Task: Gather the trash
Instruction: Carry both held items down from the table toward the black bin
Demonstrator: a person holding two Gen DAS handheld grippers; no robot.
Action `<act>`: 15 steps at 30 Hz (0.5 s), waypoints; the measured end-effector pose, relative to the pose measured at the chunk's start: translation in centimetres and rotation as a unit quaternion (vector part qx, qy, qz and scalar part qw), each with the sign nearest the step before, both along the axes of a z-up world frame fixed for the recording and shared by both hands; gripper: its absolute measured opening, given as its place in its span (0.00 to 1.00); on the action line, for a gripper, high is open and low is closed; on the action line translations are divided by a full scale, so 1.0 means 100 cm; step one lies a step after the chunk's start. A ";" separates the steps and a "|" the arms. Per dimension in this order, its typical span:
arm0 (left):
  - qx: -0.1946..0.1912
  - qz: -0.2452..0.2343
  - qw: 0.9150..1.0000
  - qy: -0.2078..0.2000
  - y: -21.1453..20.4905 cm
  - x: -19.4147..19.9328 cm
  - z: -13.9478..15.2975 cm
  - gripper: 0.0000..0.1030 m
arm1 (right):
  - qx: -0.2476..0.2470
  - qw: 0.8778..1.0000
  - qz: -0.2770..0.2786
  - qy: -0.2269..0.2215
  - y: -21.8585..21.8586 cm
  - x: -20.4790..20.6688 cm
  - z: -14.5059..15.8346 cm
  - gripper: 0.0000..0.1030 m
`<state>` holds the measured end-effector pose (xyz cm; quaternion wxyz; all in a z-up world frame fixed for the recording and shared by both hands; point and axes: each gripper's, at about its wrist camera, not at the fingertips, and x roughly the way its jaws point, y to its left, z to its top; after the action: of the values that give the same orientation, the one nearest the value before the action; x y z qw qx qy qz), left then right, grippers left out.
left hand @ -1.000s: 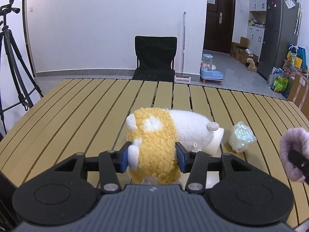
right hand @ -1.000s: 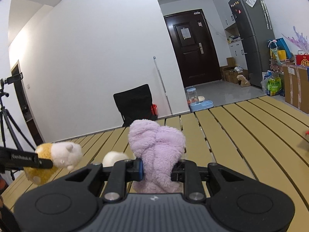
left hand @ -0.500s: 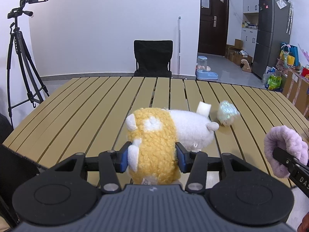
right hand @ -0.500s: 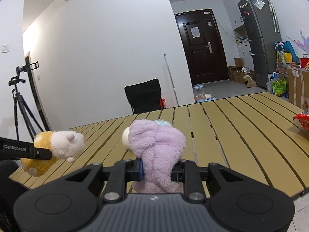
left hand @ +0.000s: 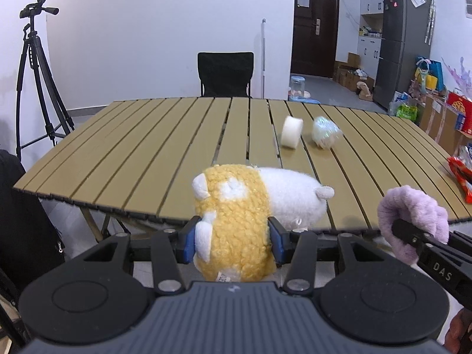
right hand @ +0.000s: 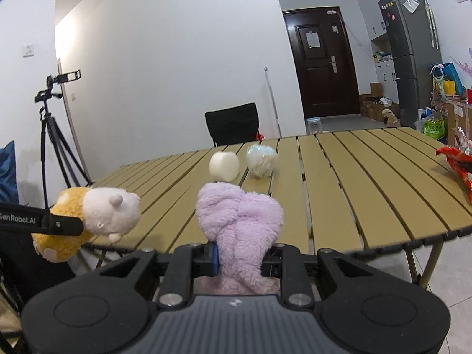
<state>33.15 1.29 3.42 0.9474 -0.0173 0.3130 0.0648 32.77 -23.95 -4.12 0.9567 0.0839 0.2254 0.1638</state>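
now the left tongs pinch a yellow and white plush toy at the lower centre of the left view, held off the near edge of the slatted surface. the right tongs pinch a purple plush toy at lower centre of the right view. beyond both, mid-frame on the surface, a white foam roll lies just beside a crumpled plastic ball; a red snack wrapper lies at the right edge. "genrobot.ai" and "das" read on the tong arms.

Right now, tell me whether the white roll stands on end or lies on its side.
On its side: the white roll rests on its curved rim, flat face sideways.
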 end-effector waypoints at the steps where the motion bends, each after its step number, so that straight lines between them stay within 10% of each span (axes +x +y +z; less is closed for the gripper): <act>1: 0.000 -0.002 1.000 0.001 0.000 -0.007 -0.003 0.47 | -0.003 1.000 0.002 0.002 0.001 -0.005 -0.001 0.20; 15: -0.007 -0.018 0.999 0.041 -0.007 -0.063 -0.048 0.47 | -0.060 0.996 0.034 0.049 0.023 -0.067 -0.034 0.20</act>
<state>26.86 0.58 -1.43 0.9346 -0.0153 0.3523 0.0462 26.04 -21.68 -7.48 0.9419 0.0263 0.2839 0.1776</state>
